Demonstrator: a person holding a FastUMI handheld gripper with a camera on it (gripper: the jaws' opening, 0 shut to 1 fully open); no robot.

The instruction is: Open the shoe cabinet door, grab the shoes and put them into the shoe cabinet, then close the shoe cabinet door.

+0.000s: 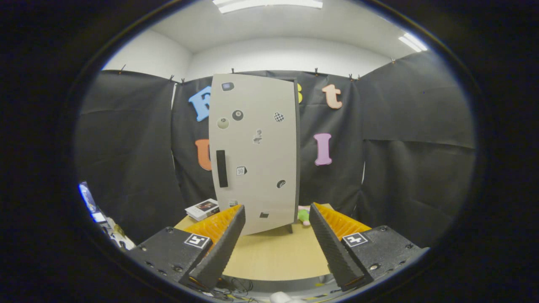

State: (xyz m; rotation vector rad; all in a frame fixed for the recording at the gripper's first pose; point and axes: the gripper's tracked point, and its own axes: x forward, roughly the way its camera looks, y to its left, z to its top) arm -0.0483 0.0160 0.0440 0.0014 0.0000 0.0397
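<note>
The shoe cabinet (254, 153) is seen standing upright on a wooden table (273, 256), straight ahead of and beyond the fingers, its pale door (261, 126) shut and dotted with small stickers. A dark vertical handle (221, 168) is set near the door's left edge. The gripper (278, 242) is held with its fingers spread wide apart, nothing between them, well short of the cabinet. A small box (203, 208) lies beside the cabinet's left foot, and a green object (303, 215) is partly visible at its right foot.
</note>
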